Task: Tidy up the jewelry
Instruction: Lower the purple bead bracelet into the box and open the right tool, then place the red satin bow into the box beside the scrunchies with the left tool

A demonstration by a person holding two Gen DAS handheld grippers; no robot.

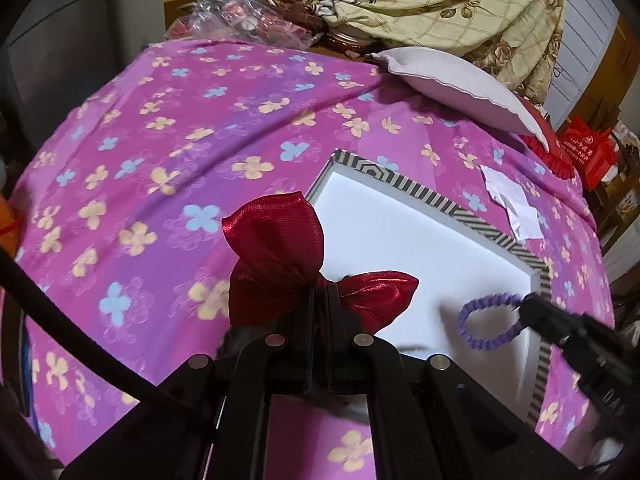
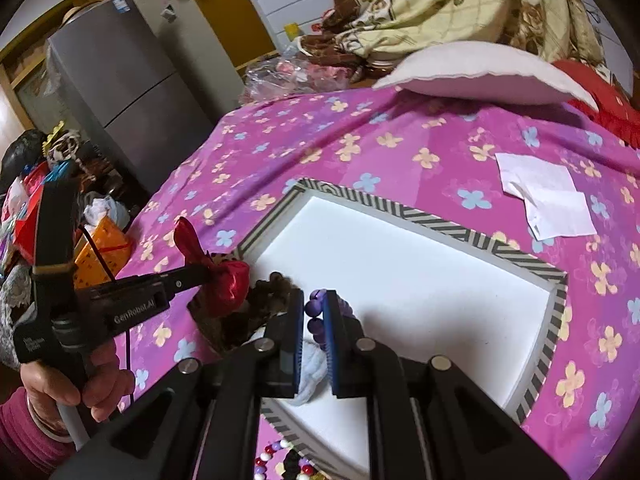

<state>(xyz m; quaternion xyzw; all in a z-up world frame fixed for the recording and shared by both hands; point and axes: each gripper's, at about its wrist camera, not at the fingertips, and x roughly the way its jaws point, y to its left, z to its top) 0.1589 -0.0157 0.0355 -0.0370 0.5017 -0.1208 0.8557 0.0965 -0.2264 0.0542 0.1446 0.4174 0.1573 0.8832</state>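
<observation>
My left gripper (image 1: 320, 292) is shut on a red satin bow (image 1: 280, 260) and holds it over the near left corner of the white-lined tray (image 1: 400, 236). In the right wrist view the bow (image 2: 224, 284) hangs from the left gripper (image 2: 204, 272) beside the tray (image 2: 420, 216). My right gripper (image 2: 314, 300) is shut on a purple spiral hair tie (image 2: 316, 312). The hair tie (image 1: 488, 320) hangs over the tray's near right part. A white knitted item (image 2: 312, 376) lies in the tray under the right gripper.
The tray sits on a pink flowered cloth (image 1: 160, 160). White paper pieces (image 2: 548, 196) lie to its right. A pale cushion (image 2: 480, 76) and a floral blanket (image 1: 460, 4) are at the back. Coloured beads (image 2: 280, 460) and a brown fuzzy item (image 2: 260, 300) lie by the tray's near edge.
</observation>
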